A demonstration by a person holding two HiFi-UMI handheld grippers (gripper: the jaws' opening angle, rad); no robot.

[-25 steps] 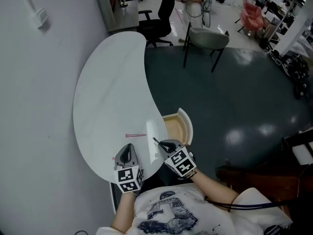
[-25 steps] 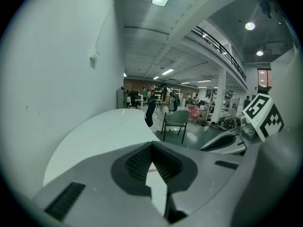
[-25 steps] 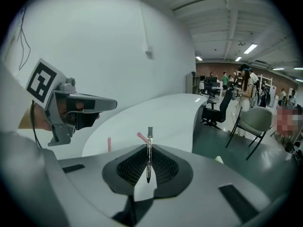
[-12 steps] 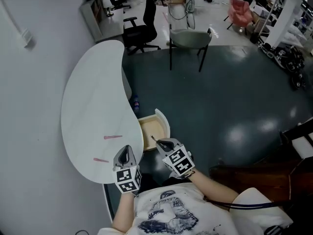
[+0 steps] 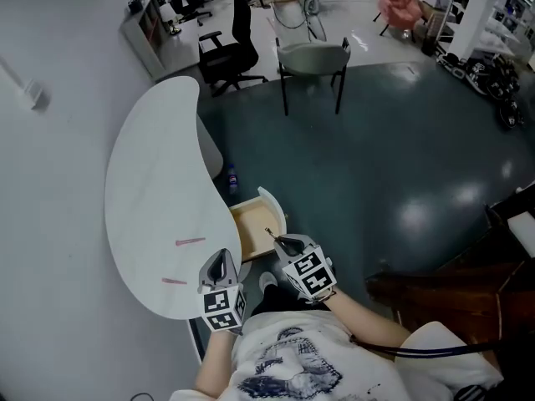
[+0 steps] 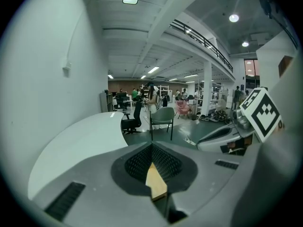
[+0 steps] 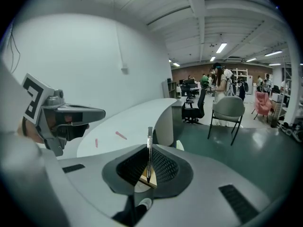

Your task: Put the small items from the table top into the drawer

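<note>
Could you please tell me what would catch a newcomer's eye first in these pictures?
The white kidney-shaped table along the wall stands out first, with two slim pink items lying near its close end. At its edge an open drawer shows its pale wooden inside, and close by the right gripper is shut on a dark pen.

Open drawer (image 5: pixel 249 229) unobstructed from above, table (image 5: pixel 155 182) edge close beside, bare floor (image 5: pixel 376 165) beyond.

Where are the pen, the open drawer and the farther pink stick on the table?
pen (image 7: pixel 149 148): right gripper view, middle of its shaft.
drawer (image 5: pixel 249 231): head view, bare wooden bottom.
pink stick (image 5: pixel 191 241): head view, middle of the stick.
</note>
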